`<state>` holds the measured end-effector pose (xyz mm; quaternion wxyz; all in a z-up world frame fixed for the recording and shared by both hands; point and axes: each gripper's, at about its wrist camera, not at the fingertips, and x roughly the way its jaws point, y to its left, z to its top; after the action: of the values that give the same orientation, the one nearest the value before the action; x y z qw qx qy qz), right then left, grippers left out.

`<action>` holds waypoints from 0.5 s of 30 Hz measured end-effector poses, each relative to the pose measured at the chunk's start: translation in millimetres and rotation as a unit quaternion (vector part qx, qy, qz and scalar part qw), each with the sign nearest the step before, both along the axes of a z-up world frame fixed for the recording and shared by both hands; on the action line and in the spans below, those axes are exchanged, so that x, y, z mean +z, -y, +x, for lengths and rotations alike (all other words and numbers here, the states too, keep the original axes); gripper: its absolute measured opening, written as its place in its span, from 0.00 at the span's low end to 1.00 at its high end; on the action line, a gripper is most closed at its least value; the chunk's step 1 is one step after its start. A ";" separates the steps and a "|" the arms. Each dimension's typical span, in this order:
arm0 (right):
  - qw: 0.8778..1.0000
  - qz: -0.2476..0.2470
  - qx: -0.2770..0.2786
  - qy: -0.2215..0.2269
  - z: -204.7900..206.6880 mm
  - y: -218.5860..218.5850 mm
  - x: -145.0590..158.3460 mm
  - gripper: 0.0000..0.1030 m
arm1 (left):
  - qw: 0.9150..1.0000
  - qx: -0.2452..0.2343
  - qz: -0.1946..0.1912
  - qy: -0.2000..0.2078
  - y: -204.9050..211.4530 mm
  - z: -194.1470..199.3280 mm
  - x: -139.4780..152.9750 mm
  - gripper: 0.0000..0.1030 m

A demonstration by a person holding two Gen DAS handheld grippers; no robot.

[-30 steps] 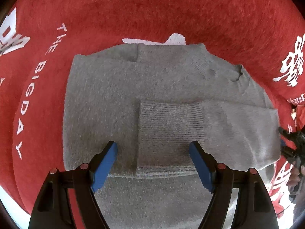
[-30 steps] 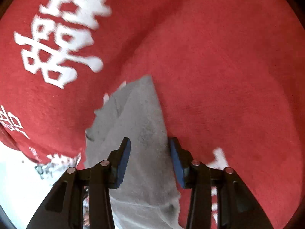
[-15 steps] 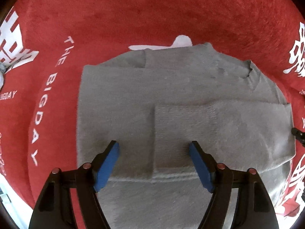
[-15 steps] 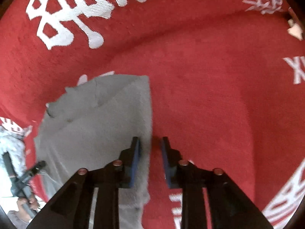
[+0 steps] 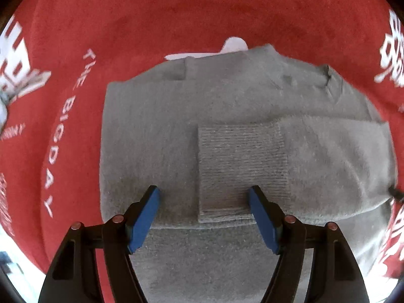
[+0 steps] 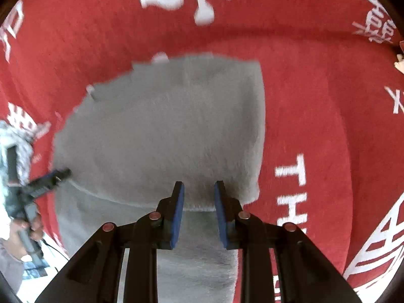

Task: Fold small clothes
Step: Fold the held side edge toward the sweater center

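A small grey knit sweater (image 5: pixel 156 131) lies flat on a red cloth, with one sleeve folded across its body; the ribbed cuff (image 5: pixel 240 166) lies on top. My left gripper (image 5: pixel 203 192) is open and empty, hovering over the sweater's near edge with the cuff between its blue pads. The sweater also shows in the right wrist view (image 6: pixel 161 136). My right gripper (image 6: pixel 198 189) is partly open and empty, just above a fold edge near the sweater's right side. The left gripper (image 6: pixel 53 176) shows at the left of that view.
The red cloth (image 5: pixel 202 17) with white printed letters and characters covers the whole work surface (image 6: pixel 328 75). The person's hand and sleeve (image 6: pixel 22 229) are at the lower left of the right wrist view.
My right gripper has swung from the sweater's side edge to over the sweater and opened slightly. My left gripper has shifted a little to the left, staying open.
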<state>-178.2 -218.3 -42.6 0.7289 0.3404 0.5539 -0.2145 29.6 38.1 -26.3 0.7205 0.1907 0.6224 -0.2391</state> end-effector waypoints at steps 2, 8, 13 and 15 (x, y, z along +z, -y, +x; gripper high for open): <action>1.000 -0.004 0.002 0.008 -5.7 0.2 -4.2 0.22 | 1.000 0.007 0.001 -0.004 -4.9 1.2 1.7 0.72; 0.999 0.023 -0.025 0.013 -28.2 2.1 7.5 0.26 | 1.000 0.018 0.011 -0.018 -12.4 -1.4 10.5 0.72; 0.996 0.060 -0.056 0.032 -38.4 -7.2 15.4 0.27 | 0.999 0.015 0.017 -0.024 -10.9 -17.1 21.8 0.72; 0.995 0.069 -0.061 0.033 -39.4 -12.4 16.2 0.29 | 0.999 0.008 0.021 -0.024 -8.6 -26.0 25.7 0.72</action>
<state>-217.7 -205.9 -26.4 0.7072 0.4301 0.5208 -0.2086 3.6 46.6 -0.6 0.7028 0.1952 0.6461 -0.2248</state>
